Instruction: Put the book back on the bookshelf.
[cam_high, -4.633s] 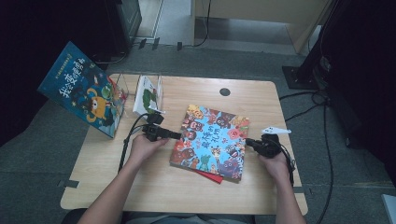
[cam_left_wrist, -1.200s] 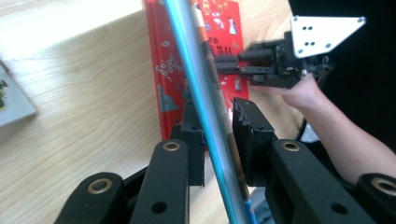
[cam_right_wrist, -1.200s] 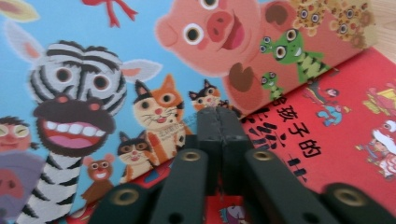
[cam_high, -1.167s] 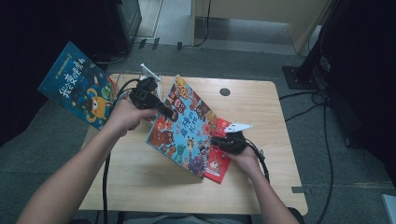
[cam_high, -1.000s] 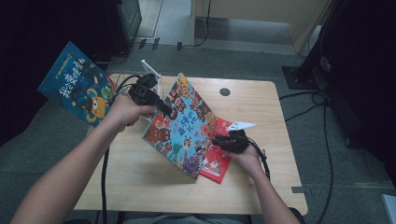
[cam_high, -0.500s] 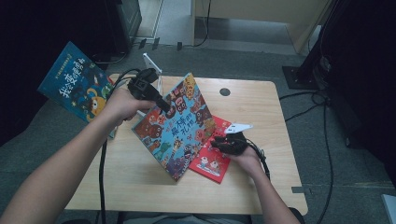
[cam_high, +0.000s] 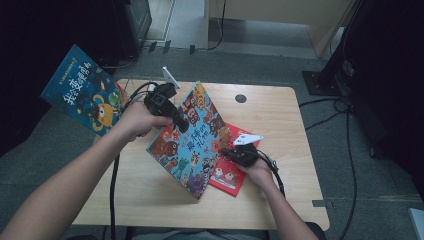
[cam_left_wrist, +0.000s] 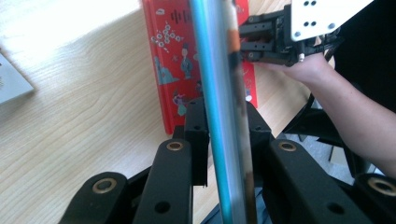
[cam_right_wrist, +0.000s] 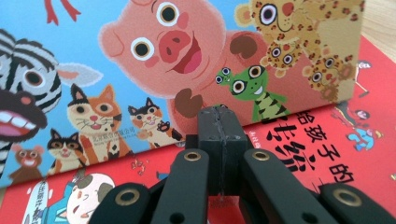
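Left gripper (cam_high: 181, 125) pinches the tilted animal book (cam_high: 192, 137); right gripper (cam_right_wrist: 220, 114), jaws pressed together empty, rests on the red book (cam_high: 229, 175).

Our left arm reaches in from the lower left, forearm stretched diagonally up, the hand wrapped around the left tongs (cam_high: 181, 125), raised above the table. Their jaws are clamped on a thin upright edge that runs between them. Our right forearm comes up from the bottom edge, wrist low, the hand gripping the right tongs (cam_high: 226, 151), which point leftward. Their jaws have just been closing and now meet pad to pad with nothing between.
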